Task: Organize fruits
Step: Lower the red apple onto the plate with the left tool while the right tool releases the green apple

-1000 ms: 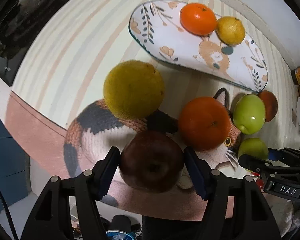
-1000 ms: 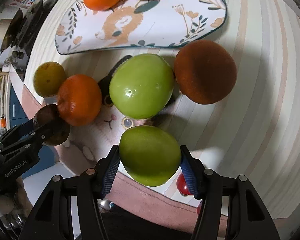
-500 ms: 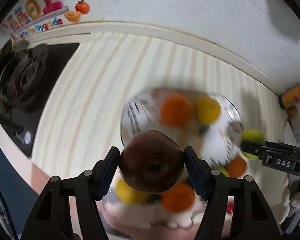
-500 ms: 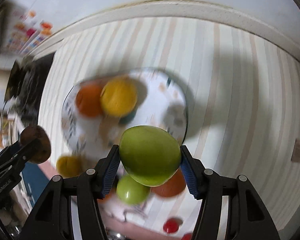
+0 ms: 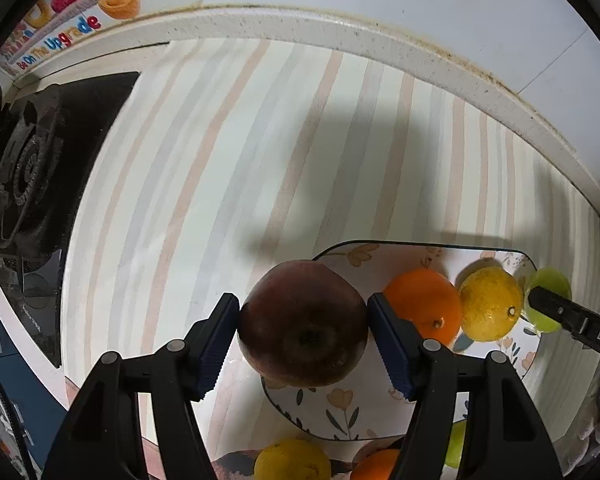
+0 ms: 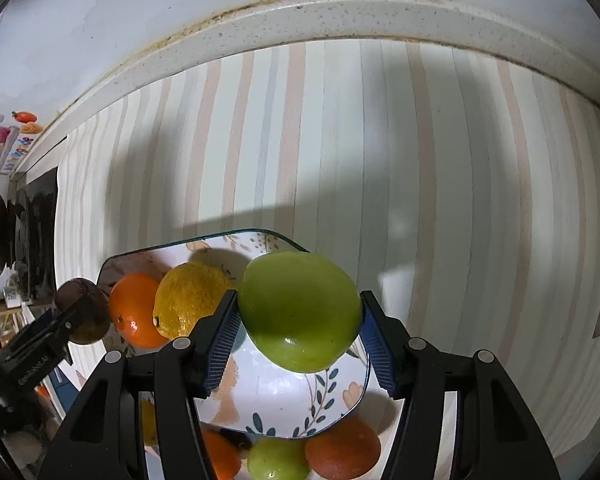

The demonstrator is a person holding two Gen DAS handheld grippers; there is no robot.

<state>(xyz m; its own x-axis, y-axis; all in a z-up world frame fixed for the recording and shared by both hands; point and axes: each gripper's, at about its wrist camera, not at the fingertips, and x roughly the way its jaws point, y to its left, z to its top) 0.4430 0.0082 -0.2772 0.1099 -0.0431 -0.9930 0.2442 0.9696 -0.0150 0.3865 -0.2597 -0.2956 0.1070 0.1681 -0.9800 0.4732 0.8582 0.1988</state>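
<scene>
We see the left gripper [image 5: 303, 330] pinching a dark red apple [image 5: 302, 323] between its ribbed blue pads [image 5: 219, 342], the fruit round, matte and dimpled at its calyx, held above the left rim of the plate [image 5: 336, 412]. That plate is a glossy rounded-rectangle dish with a dark thin edge and a painted pattern of leaves and flowers, resting on a smooth striped mat [image 5: 228, 168] of pale pink, grey and cream bands. On the plate, at about three o'clock from the apple, a shiny orange [image 5: 424, 306] touches a pebbly-skinned yellow citrus [image 5: 490, 306]. The right gripper [image 6: 298, 342] clamps a smooth, waxy green apple [image 6: 299, 310] in the same way, hanging over the right half of the plate, with the yellow citrus at nine o'clock from it and the orange beyond that. At six o'clock, off the plate's near edge, more round fruit lies on the mat: a second green apple [image 6: 277, 460], a dull reddish-orange fruit [image 6: 342, 452], another orange [image 6: 220, 458] and a bumpy yellow one [image 5: 292, 462]. A speckled stone ledge [image 6: 340, 16] curves along twelve o'clock, and a black stove burner [image 5: 28, 168] sits at nine o'clock in the left view.
</scene>
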